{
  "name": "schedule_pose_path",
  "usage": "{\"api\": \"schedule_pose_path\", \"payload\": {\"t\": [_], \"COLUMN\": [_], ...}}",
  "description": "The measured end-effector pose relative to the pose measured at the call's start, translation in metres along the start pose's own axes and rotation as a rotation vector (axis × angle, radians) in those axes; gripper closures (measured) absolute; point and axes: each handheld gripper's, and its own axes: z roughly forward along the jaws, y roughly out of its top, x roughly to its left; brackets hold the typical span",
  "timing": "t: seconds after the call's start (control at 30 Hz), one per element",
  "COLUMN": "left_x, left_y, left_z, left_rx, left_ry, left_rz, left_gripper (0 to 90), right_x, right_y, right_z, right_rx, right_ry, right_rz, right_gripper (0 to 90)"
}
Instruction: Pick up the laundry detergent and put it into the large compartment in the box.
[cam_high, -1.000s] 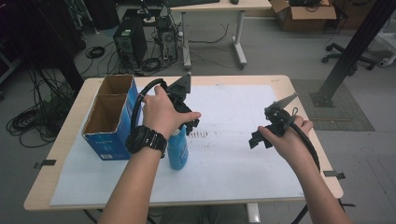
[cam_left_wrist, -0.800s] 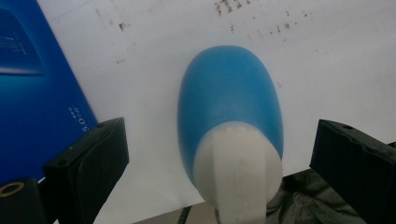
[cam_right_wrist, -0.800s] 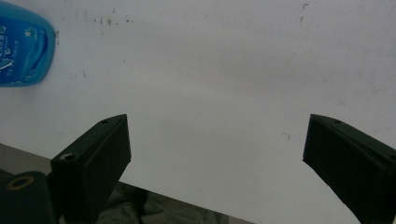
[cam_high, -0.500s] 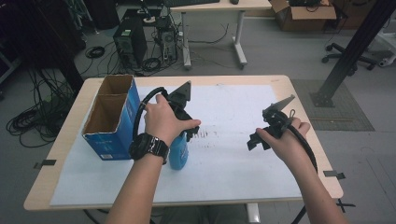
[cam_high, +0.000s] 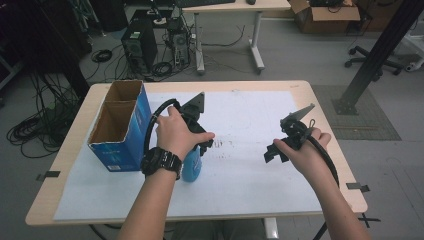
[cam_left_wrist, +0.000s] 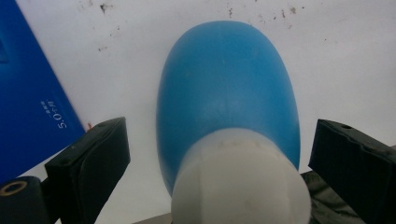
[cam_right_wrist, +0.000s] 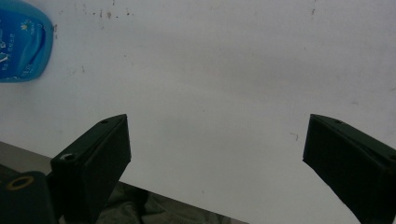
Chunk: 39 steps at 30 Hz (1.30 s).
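Left gripper: jaws spread wide, one on each side of the white cap of the blue bottle, with a clear gap on both sides; nothing gripped. The bottle stands upright on the white sheet, directly between and below the jaws. Just off the left jaw is the blue cardboard box, near the bottle but not touching it as far as can be told.

In the high view the left gripper hangs over the blue bottle, the hand covering most of it, and the open-topped blue cardboard box stands just beside them on the worktop.

Right gripper: jaws also released and wide apart, over bare sheet, holding nothing. The bottle lies far off its left jaw. In the high view this gripper hovers well apart from the bottle.

Step in hand, by judgement: lining up a grasp on the bottle's neck, not yet closed. The next move calls for lowering slightly so the jaws bracket the cap squarely, then closing evenly; an off-centre squeeze could tip the bottle toward the box.
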Motion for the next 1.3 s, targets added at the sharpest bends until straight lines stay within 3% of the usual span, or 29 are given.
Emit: {"api": "schedule_pose_path", "payload": {"t": [0.73,1.3], "left_x": [0.0,0.002], "left_y": [0.003,0.004], "left_z": [0.01,0.01], "left_rx": [0.017,0.017], "left_ry": [-0.01,-0.012], "left_rz": [-0.012,-0.023], "left_gripper": [9.6,21.0], "right_x": [-0.001,-0.002], "right_y": [0.0,0.001], "right_z": [0.003,0.004], "right_rx": [0.004,0.007], "right_ry": [0.004,0.004], "right_rz": [-0.001,-0.005], "right_gripper": [7.7,7.7]}}
